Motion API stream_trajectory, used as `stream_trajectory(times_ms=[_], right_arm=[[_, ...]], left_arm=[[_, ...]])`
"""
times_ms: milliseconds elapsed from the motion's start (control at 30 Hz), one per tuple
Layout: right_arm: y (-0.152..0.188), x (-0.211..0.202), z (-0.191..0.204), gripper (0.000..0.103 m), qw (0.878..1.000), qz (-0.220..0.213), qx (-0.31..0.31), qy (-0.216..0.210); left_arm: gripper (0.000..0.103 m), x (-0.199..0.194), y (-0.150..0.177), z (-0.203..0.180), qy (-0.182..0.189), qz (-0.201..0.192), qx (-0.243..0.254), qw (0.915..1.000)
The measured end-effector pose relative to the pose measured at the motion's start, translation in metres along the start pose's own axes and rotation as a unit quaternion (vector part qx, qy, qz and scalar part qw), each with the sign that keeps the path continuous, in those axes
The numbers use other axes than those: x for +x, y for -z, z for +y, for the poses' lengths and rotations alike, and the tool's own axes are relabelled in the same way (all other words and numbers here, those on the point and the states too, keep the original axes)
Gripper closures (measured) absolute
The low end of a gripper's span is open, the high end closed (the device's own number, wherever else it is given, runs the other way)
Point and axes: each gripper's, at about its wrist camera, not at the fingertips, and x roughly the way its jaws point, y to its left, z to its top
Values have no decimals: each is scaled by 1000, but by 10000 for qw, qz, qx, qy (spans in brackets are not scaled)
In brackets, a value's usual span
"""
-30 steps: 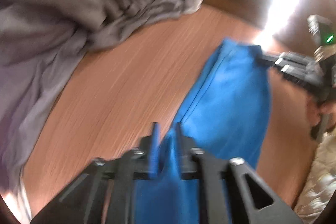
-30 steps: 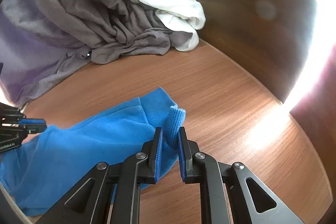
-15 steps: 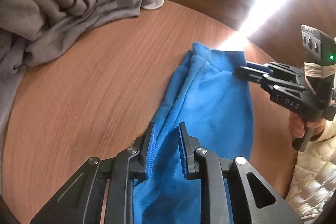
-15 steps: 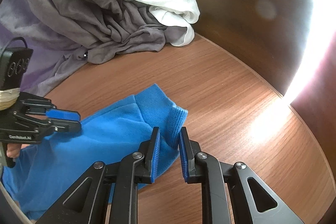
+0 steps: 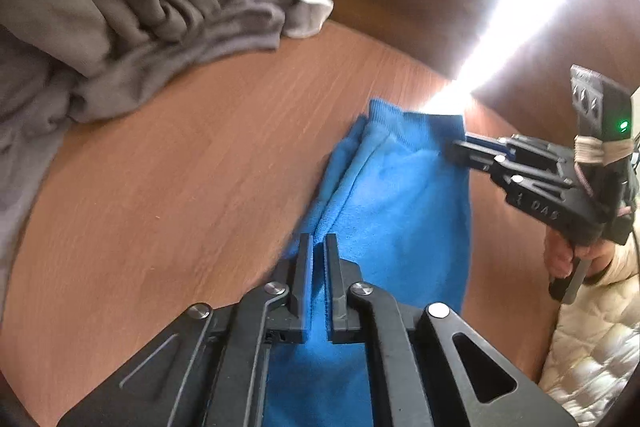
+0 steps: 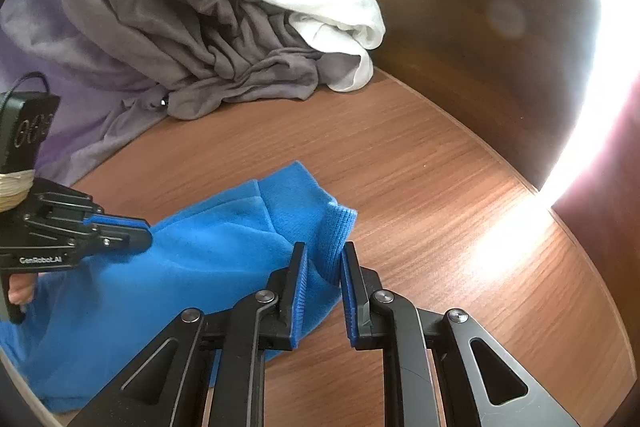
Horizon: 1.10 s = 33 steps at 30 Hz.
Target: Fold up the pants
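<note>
Blue fleece pants (image 5: 400, 207) lie bunched lengthwise on the wooden table (image 5: 180, 187). My left gripper (image 5: 318, 247) points steeply down at their left edge, its jaws closing tight on a raised fold of the blue fabric. In the right wrist view the left gripper (image 6: 140, 235) comes in from the left over the pants (image 6: 180, 267). My right gripper (image 6: 322, 259) is shut on the ribbed cuff at the pants' far end, and the left wrist view shows the right gripper (image 5: 460, 147) pinching that corner.
A heap of grey clothes (image 6: 180, 27) with a white garment (image 6: 328, 3) on it fills the back left of the table (image 6: 440, 207). The table's curved edge runs past strong glare on the right. A cream quilted sleeve (image 5: 592, 347) is at lower right.
My left gripper's jaws have narrowed from a clear gap to a pinch on the blue fold, and it has shifted a little along the pants. The right gripper has stayed put.
</note>
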Motion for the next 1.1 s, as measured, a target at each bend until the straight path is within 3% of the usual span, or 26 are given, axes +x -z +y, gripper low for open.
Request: stream_trajectory(times_ms=[167,233,333,500,600,667,833,1100], right_arm=[[-6,-12,5,87,9997,-186,24,-144],[-7,-11,9,87,9995,-258,-57,-157],[-3,3,6,87,9999,-23,25,-165],[1,10,3,83,9999,-68,-94,-67],[2,6,0,61,9999,-18,66,98],[0,-2,-5,61,9995,-114,286,108],[-1,-36,7,57,9989,-433,121,130],[10,-80,54,57,9957,-627,-426,-532]], left_arm=[[97,-7,-3,1,-329,3,120,9994],[97,1,-3,5,-317,136,90,9994],[97,17,3,12,-368,348,21,9987],[91,24,4,14,-398,311,-107,9987],[81,-1,5,12,-661,-47,-218,9976],[62,-25,10,5,-917,-335,-147,9951],[60,-77,45,-26,-1397,-643,-98,9881],[58,-149,131,-55,-1930,-1019,-1009,9707]])
